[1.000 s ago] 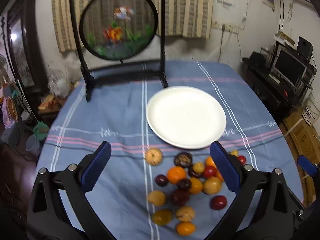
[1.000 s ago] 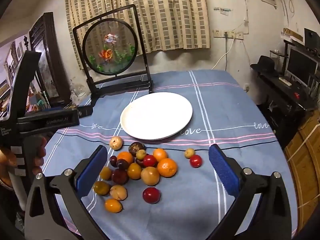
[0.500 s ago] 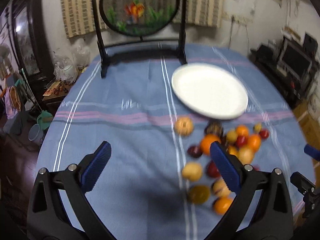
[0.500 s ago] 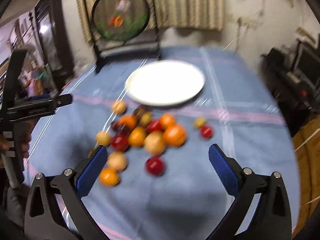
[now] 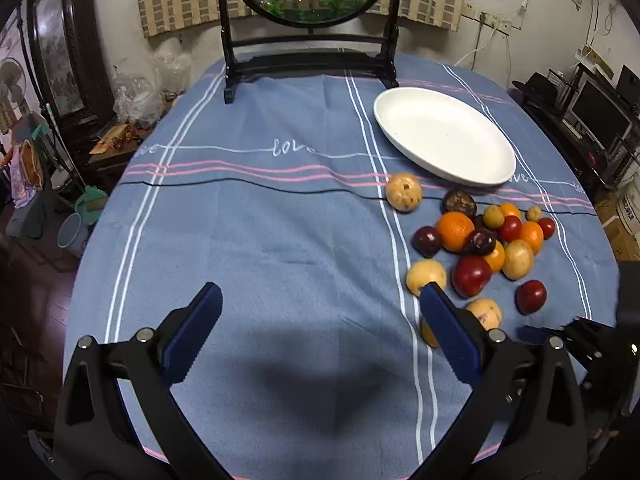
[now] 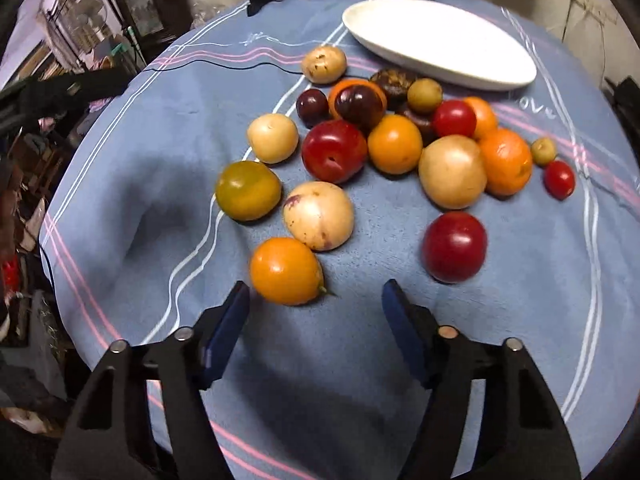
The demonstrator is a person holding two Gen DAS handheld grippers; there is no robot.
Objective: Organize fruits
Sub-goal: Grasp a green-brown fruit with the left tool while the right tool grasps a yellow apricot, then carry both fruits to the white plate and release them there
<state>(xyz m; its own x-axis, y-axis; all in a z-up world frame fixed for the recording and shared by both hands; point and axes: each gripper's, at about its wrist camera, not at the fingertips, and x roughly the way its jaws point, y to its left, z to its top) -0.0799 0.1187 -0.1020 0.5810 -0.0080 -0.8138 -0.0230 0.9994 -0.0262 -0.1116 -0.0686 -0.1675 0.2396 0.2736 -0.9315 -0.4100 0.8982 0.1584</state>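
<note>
Both grippers have dropped toward the fruit. Right gripper (image 6: 316,304), empty, is closing just short of the orange fruit (image 6: 286,271); left gripper (image 5: 320,328) gapes. Probably smooth, roll-prone: pinch its middle.

Fruits (image 6: 392,148) lie clustered on the tablecloth (image 6: 160,128) before the plate (image 6: 440,40).

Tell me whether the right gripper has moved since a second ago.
Yes. The right gripper has dropped toward the fruit pile; the round white plate, formerly mid-frame, now sits at the top. Its jaws are closing, nothing between them yet.
</note>
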